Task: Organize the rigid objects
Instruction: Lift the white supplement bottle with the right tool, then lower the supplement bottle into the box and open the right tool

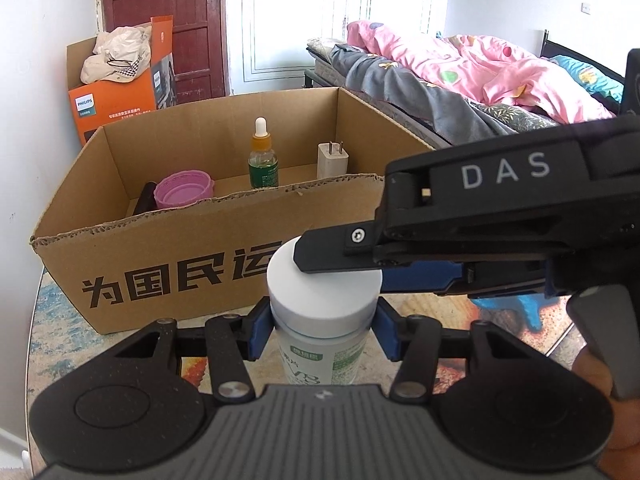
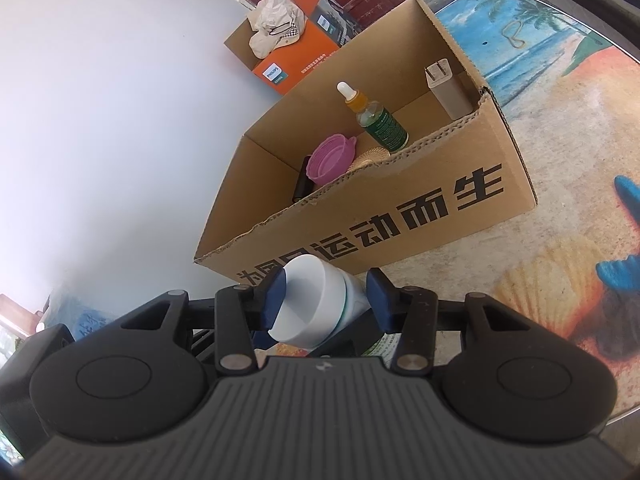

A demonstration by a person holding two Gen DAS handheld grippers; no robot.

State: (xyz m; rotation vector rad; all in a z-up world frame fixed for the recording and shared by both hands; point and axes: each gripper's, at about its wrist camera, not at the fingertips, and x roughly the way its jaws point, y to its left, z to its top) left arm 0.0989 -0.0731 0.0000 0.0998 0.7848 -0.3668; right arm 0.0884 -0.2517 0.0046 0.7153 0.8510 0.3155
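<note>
A clear bottle with a white cap (image 1: pixel 324 292) and a green label stands in front of the cardboard box (image 1: pixel 160 240). My left gripper (image 1: pixel 324 332) is shut on its body just under the cap. My right gripper (image 2: pixel 326 296) comes in from the right, and one black finger (image 1: pixel 332 252) lies over the cap's top. In the right wrist view the white cap (image 2: pixel 312 300) sits between the blue pads, with both against it. Inside the box stand a dropper bottle (image 1: pixel 263 156) and a white charger (image 1: pixel 333 160), beside a pink lid (image 1: pixel 183 189).
The box sits on a round table with a beach-print cover (image 2: pixel 560 160). An orange Philips box (image 1: pixel 116 96) holding a pale cloth stands behind, by the white wall. A bed with pink bedding (image 1: pixel 460 64) is at the back right. A dark object (image 1: pixel 144 200) lies in the box's left corner.
</note>
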